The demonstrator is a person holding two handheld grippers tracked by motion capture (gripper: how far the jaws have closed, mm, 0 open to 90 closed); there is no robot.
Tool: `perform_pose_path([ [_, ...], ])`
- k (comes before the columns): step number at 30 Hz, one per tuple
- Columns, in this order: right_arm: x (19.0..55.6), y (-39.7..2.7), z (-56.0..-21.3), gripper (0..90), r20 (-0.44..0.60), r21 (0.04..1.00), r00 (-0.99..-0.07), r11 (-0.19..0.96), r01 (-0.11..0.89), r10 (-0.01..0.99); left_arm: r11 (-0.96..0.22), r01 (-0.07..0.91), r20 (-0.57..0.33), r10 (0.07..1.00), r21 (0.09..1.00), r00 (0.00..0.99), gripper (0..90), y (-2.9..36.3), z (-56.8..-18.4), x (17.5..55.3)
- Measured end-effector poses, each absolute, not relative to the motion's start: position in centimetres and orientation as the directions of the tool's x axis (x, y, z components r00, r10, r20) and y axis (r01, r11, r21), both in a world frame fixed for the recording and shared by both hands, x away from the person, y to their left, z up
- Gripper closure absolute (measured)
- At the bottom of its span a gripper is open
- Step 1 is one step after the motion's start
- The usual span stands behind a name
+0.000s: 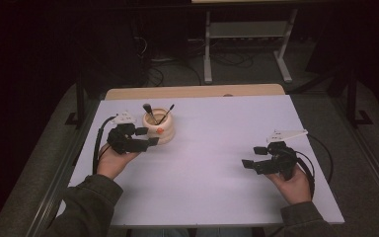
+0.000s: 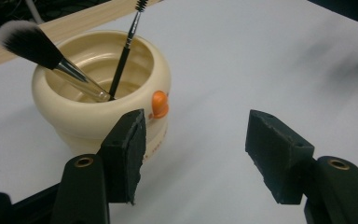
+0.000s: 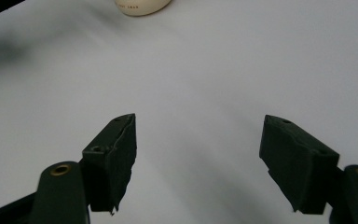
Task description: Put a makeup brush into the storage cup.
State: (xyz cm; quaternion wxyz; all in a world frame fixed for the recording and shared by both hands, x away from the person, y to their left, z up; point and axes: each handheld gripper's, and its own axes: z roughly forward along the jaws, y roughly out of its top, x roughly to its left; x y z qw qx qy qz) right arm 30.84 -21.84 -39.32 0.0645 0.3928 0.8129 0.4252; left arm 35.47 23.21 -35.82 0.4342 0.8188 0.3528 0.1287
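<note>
A cream pot (image 1: 159,127) with an orange knob stands at the back left of the white table (image 1: 217,148). A fluffy powder brush (image 2: 28,44) and a thin wand brush (image 2: 126,46) lean inside the pot (image 2: 102,93). My left gripper (image 1: 149,136) hovers just in front of the pot, open, with nothing between its jaws (image 2: 196,140). My right gripper (image 1: 251,157) rests over bare table at the right, also open and empty (image 3: 198,149). The base of the pot (image 3: 142,5) appears at the top of the right gripper view.
A wooden strip (image 1: 192,92) runs along the table's far edge. Beyond it, on the dark floor, stand the metal legs of another table (image 1: 246,44) among loose cables. A wide stretch of white surface lies between the two hands.
</note>
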Motion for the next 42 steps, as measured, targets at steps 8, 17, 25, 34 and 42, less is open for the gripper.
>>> perform_pose_path([
  [8, 30.8, -22.1, -39.5, 26.3, 0.226, 0.748, -0.682, 0.325, 0.579, 0.695, -0.38, 0.459, -0.094, 0.68, 0.803, 0.727, 35.7, 23.2, -36.1, 34.6],
  [17, 30.7, -21.8, -39.8, 26.3, 0.216, 0.741, -0.68, 0.337, 0.581, 0.701, -0.392, 0.453, -0.09, 0.669, 0.8, 0.738, 32.3, 22.7, -36.7, 34.0],
  [25, 30.5, -21.8, -39.8, 26.3, 0.219, 0.74, -0.676, 0.333, 0.585, 0.703, -0.403, 0.434, -0.069, 0.664, 0.805, 0.745, 29.2, 23.0, -37.0, 32.9],
  [34, 30.4, -21.6, -40.1, 25.9, 0.221, 0.733, -0.677, 0.339, 0.59, 0.702, -0.409, 0.425, -0.053, 0.667, 0.808, 0.743, 26.5, 23.4, -37.1, 32.1],
  [42, 30.2, -21.7, -40.1, 25.0, 0.216, 0.736, -0.677, 0.339, 0.586, 0.703, -0.407, 0.415, -0.051, 0.661, 0.813, 0.749, 25.0, 23.3, -37.8, 30.9],
])
